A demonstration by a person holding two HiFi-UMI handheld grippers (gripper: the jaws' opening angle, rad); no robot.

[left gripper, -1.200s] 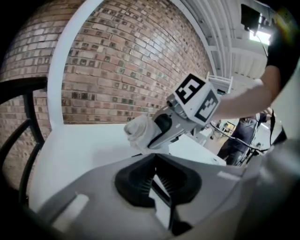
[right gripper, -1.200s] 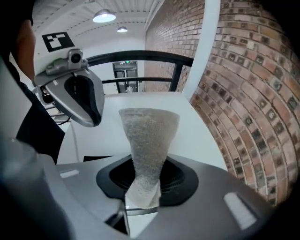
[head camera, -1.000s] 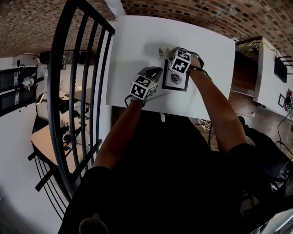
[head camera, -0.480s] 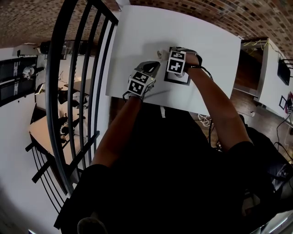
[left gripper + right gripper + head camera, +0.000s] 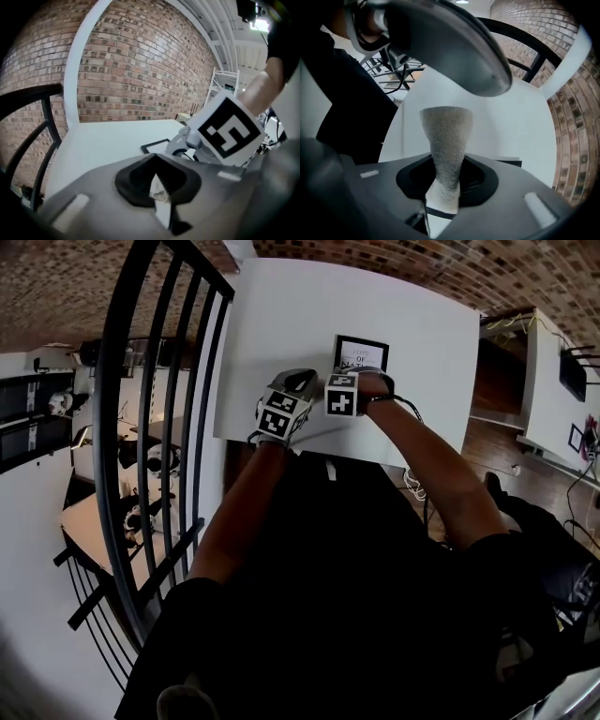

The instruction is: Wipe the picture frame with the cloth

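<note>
Cloth [image 5: 445, 140] tight in right gripper [image 5: 442, 204] fingers, left gripper [image 5: 159, 194] fingers together, near picture frame [image 5: 361, 353]

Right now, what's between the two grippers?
The cloth. In the right gripper view it stretches from the right gripper, shut on it, toward the left gripper, whose own view shows a pale bit of it pinched.

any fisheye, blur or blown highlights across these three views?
Head view: strong fisheye, railing bows; white table nearly blown out, lower half dark. Left gripper view: brick wall curves, left gripper soft up close. Right gripper view: cloth weave sharp, table behind washed out.
</note>
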